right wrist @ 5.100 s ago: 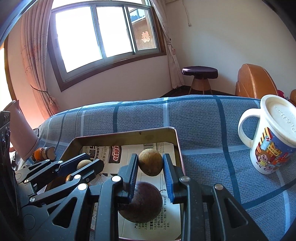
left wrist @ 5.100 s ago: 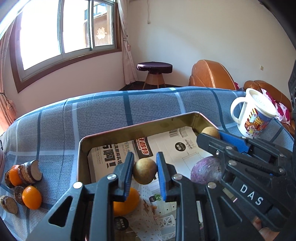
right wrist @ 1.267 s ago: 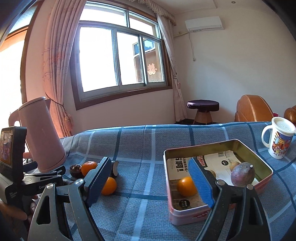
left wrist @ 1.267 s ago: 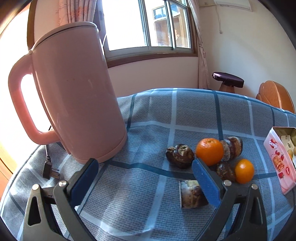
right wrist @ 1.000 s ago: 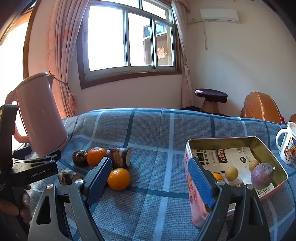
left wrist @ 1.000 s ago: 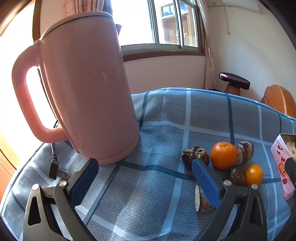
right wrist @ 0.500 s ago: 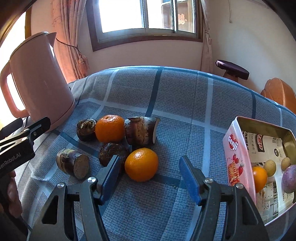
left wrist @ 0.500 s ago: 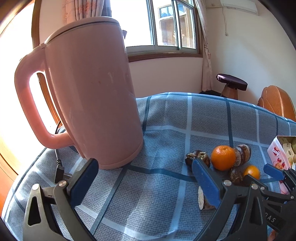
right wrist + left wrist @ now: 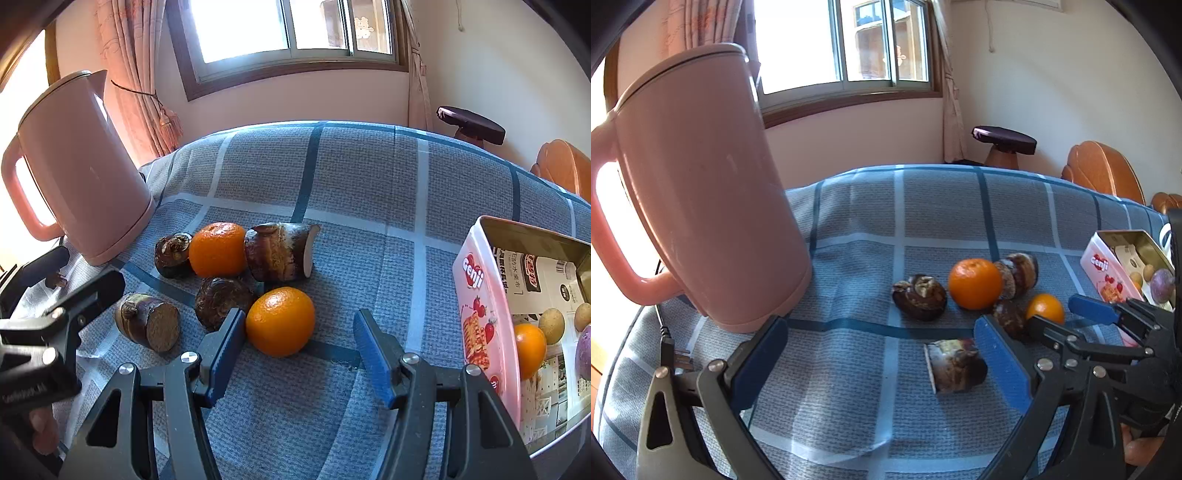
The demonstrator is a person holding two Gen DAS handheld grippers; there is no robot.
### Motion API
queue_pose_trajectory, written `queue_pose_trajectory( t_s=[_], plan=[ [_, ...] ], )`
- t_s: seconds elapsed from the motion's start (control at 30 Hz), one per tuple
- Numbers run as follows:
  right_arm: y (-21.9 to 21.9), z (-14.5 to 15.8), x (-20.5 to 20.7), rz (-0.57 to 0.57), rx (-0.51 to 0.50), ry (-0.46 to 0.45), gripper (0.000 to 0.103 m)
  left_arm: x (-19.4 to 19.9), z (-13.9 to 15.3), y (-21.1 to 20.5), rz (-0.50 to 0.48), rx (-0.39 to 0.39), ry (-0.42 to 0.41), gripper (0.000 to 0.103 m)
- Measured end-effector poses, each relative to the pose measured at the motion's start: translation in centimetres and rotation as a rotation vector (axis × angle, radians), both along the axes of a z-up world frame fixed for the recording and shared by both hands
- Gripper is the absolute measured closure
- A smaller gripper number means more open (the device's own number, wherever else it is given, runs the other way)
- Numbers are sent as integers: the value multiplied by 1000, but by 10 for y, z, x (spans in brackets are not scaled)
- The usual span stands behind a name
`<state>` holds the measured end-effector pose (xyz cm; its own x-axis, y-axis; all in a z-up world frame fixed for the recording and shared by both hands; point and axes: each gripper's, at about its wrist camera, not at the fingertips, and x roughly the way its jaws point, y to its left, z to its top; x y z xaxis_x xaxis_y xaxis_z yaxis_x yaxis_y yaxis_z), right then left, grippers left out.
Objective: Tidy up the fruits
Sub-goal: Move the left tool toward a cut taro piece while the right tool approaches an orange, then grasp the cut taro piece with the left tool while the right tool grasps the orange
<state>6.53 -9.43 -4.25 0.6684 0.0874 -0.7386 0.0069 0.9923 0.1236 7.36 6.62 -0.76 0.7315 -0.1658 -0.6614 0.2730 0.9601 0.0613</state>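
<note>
Moved: right tongs [image 9: 299,345] have dropped closer to the near orange [image 9: 280,321] than half a second ago.
Right tongs: wide apart, empty, the orange just ahead between the tips.
Left tongs [image 9: 879,354]: wide apart, empty, a cut root piece [image 9: 955,365] by the right tip.
Far orange [image 9: 218,249]: among root pieces beside the pink kettle [image 9: 74,170].
Tin [image 9: 480,317]: on the desk's right, holding fruit.

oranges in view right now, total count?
3. One between the brown root pieces, one in front of the right gripper at, one inside the tin. Others could be hidden.
</note>
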Motion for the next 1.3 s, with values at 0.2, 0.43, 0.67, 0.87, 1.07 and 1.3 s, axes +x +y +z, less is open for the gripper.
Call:
queue_pose_trajectory(
  t_s=[0.2, 0.43, 0.67, 0.87, 1.07, 1.3],
  plan=[
    [-2, -5, 3, 36, 21, 28, 53, -3, -5, -14, -71, 7, 34, 1],
    [-17, -5, -5, 11, 105, 8, 64, -1, -14, -16, -110, -13, 91, 1],
    [-27, 10, -23, -47, 103, -89, 64, 6, -30, -28, -83, 60, 94, 1],
    [-28, 14, -32, -45, 100, -104, 64, 21, -40, -21, -53, 19, 186, 26],
    [-28, 16, -38, -45, 105, -133, 64, 18, -35, -12, -52, -35, 166, 65],
    [-29, 33, -56, -30, 83, -241, 64, 12, -22, 7, 10, -140, 97, 65]
  ],
)
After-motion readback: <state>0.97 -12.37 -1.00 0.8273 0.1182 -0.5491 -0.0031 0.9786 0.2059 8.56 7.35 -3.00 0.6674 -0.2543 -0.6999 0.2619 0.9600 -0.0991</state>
